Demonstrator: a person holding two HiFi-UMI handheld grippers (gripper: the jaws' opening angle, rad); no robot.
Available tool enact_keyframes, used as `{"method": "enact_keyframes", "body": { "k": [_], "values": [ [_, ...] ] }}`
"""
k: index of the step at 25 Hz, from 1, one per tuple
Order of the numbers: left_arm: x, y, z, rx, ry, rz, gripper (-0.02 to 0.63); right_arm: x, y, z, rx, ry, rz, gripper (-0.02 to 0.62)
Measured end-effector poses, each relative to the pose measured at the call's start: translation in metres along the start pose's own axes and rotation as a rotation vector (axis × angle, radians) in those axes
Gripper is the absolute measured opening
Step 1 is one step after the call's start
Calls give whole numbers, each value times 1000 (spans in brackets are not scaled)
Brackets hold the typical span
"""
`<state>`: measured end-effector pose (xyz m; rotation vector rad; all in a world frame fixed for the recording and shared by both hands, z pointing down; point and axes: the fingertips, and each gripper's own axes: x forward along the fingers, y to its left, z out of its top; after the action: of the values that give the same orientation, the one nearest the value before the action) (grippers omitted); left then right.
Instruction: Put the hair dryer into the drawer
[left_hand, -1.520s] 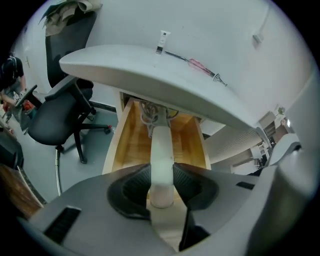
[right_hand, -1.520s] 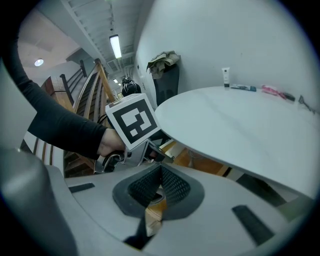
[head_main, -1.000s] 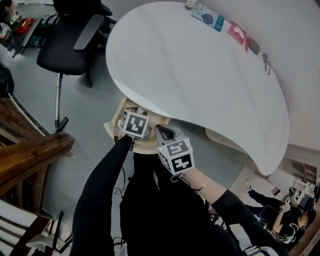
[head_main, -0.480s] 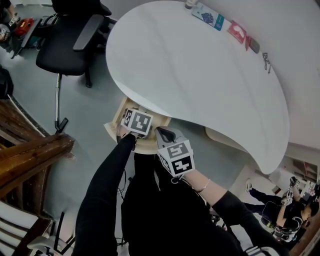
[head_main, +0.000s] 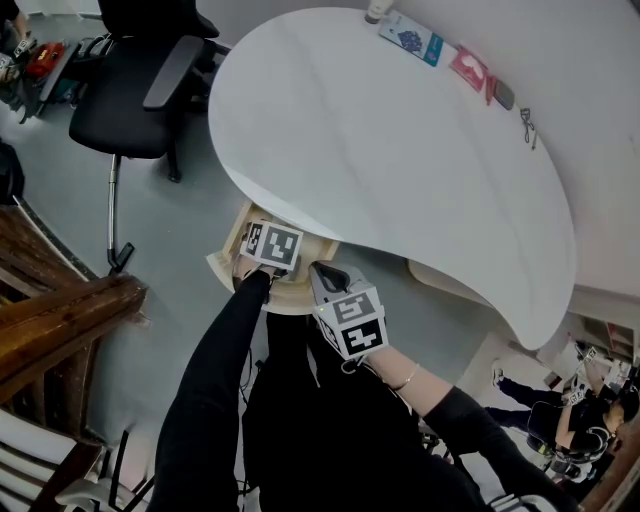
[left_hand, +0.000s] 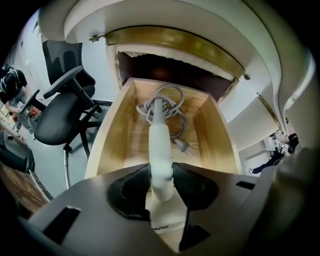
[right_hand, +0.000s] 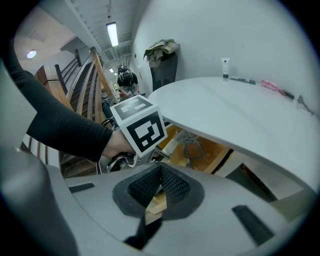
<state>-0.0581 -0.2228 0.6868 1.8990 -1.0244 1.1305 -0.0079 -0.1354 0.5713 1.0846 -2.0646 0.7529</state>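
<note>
So the left tongs (left_hand: 161, 175) were clamped on the white hair dryer (left_hand: 160, 150), pads squeezing its handle from both sides, with the rest of it sticking out straight ahead of the tongs and down into the open wooden drawer (left_hand: 112, 135). The dryer's grey cord (left_hand: 172, 107) was lying coiled on the drawer floor past its far end, and the plug (left_hand: 182, 146) sat just to the right of the handle, a bit ahead of the tongs. I couldn't tell if the dryer was actually resting on the drawer bottom or hanging a touch above it. The drawer stuck out from under the white curved worktop (head_main: 400, 150), which ran above and beyond both tongs. The right tongs (right_hand: 160, 187) were closed up tight, pads meeting with nothing between them, hanging back just right of the left tongs and outside the drawer, pointing over at the left one's marker cube (right_hand: 140, 127). Off to the left of the left tongs stood a black office chair (left_hand: 60, 110) on the grey floor.
</note>
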Motion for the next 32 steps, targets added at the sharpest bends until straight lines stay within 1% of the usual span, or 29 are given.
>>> {"method": "enact_keyframes", "body": {
  "k": [4,9,14,16,19,21,26,32],
  "values": [
    [3,-1,-4,6,14,2,153,-1,-3,-2,19,4,-8,2],
    [3,-6,-3,50,5,3,153,-1,2,-5,16,9,-5,2],
    [-16,-3,7,19,-50,-8,152,-2,5,3,2,-9,-5,2],
    [-30,0,14,21,-86,-8,139,-4,5,7,-2,-19,-5,2],
    [-51,3,24,39,-169,-12,50,-10,7,15,-1,-44,-2,2],
    [-67,5,28,39,-224,-25,25,-14,8,20,2,-61,2,2],
    [-107,4,35,22,-350,-59,9,-29,11,32,7,-107,10,2],
    [-150,4,35,-57,-475,-111,9,-50,8,50,18,-170,11,2]
  ]
}}
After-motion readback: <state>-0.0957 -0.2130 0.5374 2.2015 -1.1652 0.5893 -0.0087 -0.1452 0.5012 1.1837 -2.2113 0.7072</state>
